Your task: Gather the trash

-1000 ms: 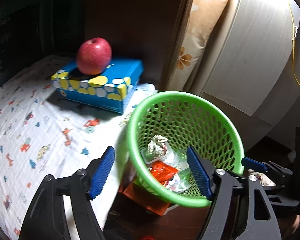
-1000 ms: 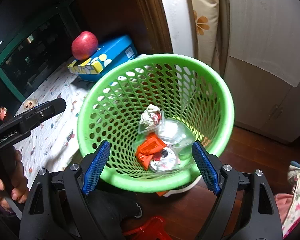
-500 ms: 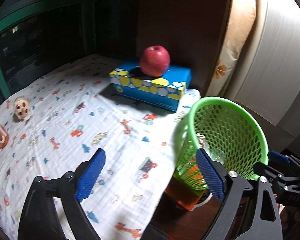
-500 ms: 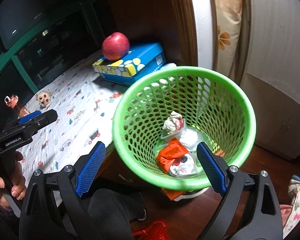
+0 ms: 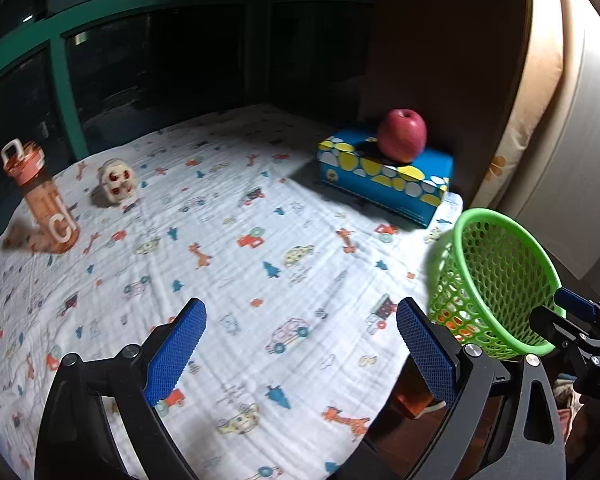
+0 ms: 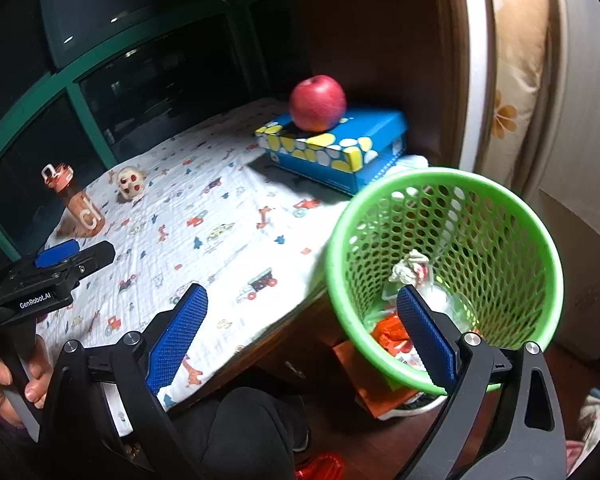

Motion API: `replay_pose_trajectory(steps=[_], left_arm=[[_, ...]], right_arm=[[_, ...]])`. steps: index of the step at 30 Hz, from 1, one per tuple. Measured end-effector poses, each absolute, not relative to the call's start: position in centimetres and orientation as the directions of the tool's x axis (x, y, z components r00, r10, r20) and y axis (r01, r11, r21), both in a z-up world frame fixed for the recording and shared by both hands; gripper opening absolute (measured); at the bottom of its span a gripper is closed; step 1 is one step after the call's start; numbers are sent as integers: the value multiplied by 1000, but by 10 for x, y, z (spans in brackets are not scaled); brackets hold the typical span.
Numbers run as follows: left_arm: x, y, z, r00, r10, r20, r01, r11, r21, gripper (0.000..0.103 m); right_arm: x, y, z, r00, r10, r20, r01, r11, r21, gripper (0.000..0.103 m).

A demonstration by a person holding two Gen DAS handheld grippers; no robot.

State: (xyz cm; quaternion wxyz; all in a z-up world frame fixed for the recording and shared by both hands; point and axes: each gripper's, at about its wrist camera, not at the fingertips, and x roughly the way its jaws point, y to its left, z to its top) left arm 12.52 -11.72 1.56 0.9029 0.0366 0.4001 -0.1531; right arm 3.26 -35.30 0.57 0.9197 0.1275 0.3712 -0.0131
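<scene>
Both grippers gape wide, holding nothing — the left gripper hangs over the cloth, and the basket of trash surrounds the right gripper's right finger.

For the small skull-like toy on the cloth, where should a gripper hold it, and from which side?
Probably across the small skull-like toy's rounded sides, coming down from above with the left gripper, whose jaws stand open. It lies free on the cloth, apart from the orange bottle.
</scene>
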Motion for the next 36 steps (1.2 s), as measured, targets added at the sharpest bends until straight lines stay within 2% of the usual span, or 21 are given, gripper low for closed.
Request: replay_pose_trajectory(steps=[12,36], left_arm=[[114,-68,22,665,-193,-721,208,976,-69,93],[101,-37,19,679,-116,-724,101,993,-65,93]], right_arm=[[42,-316,19,744,112,-659,37,977,209,96],[53,-283,19,736,187,-650,-59,975,214,97]])
